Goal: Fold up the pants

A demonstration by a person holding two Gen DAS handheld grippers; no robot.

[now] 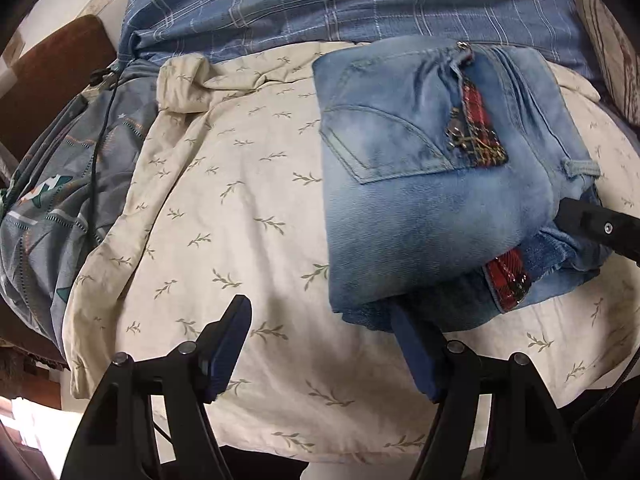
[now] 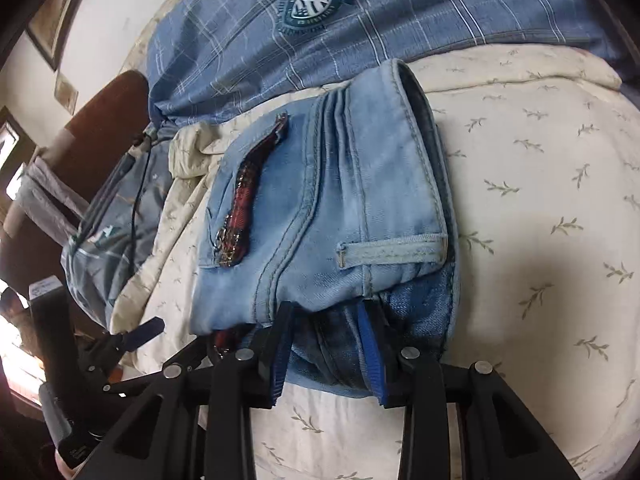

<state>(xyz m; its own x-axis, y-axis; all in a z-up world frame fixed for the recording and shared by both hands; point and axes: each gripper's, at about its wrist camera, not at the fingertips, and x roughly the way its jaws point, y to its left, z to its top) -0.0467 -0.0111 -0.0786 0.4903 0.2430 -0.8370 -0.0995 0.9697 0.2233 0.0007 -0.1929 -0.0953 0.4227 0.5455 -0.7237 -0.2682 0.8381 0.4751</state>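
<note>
Light-blue jeans [image 1: 420,200] with red plaid trim lie folded into a compact bundle on a cream leaf-print sheet [image 1: 240,200]. My left gripper [image 1: 324,320] is open at the bundle's near left corner; its right finger touches the bundle's edge, its left finger is over bare sheet. My right gripper [image 2: 328,316] has its jaws partly closed around the waistband end of the jeans [image 2: 320,208], with folded denim between the blue pads. The right gripper also shows at the right edge of the left wrist view [image 1: 592,224], pushed into the bundle.
A blue plaid cloth with a round crest [image 1: 360,4] lies behind the jeans. A grey patterned cloth with a black cord [image 1: 80,168] is bunched at the left. A brown headboard [image 1: 52,80] stands at far left. The left gripper shows at lower left in the right wrist view [image 2: 136,336].
</note>
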